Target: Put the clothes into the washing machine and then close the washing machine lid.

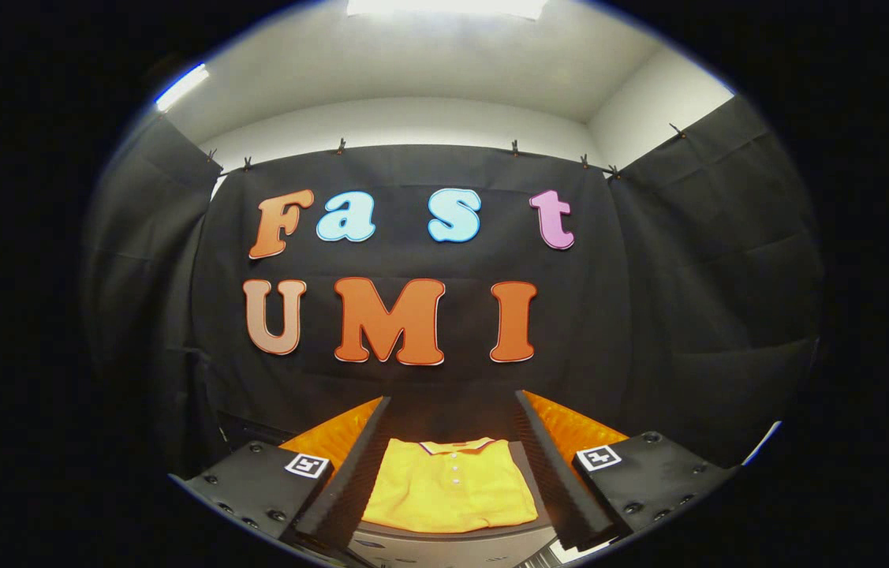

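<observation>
Gripper (452, 465) poised over a yellow polo shirt (450, 487), fingers spread wide and empty.

The folded shirt lies flat on a dark surface (460, 533) between and just beyond the fingers; a clean pickup likely means descending squarely and pinching bunched fabric near the collar.

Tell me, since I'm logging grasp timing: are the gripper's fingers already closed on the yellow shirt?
No: the gripper is open, its fingers spread wide apart, and the folded yellow shirt lies flat in the gap between them, untouched.

The shirt (450, 495) lies flat between the spread fingers of the tool (452, 450).
</observation>
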`<state>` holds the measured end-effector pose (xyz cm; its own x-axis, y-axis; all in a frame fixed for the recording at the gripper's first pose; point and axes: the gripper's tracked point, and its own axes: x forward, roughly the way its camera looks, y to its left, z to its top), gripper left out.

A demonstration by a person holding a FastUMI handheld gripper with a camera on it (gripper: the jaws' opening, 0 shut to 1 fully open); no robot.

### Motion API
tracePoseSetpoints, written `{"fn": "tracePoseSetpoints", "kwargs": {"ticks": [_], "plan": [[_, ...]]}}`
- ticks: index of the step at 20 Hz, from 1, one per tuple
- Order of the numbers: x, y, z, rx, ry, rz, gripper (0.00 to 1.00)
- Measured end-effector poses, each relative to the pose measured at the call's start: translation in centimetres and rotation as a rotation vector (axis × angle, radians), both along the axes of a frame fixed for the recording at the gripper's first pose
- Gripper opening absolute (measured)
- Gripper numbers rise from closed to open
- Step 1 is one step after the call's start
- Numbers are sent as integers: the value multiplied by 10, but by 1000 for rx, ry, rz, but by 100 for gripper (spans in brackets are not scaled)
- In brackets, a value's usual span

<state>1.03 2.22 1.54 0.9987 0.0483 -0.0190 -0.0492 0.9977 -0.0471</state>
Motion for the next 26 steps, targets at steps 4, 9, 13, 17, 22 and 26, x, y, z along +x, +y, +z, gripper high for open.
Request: {"fn": "tracePoseSetpoints", "kwargs": {"ticks": [4, 9, 13, 17, 22, 26], "plan": [[42, 2, -22, -58, 121, 10, 97], [112, 19, -67, -6, 298, 66, 98], [155, 20, -134, 40, 508, 55, 99], [181, 23, -189, 33, 680, 42, 99], [185, 14, -242, 9, 847, 0, 99], [195, 9, -263, 9, 874, -17, 99]]}}
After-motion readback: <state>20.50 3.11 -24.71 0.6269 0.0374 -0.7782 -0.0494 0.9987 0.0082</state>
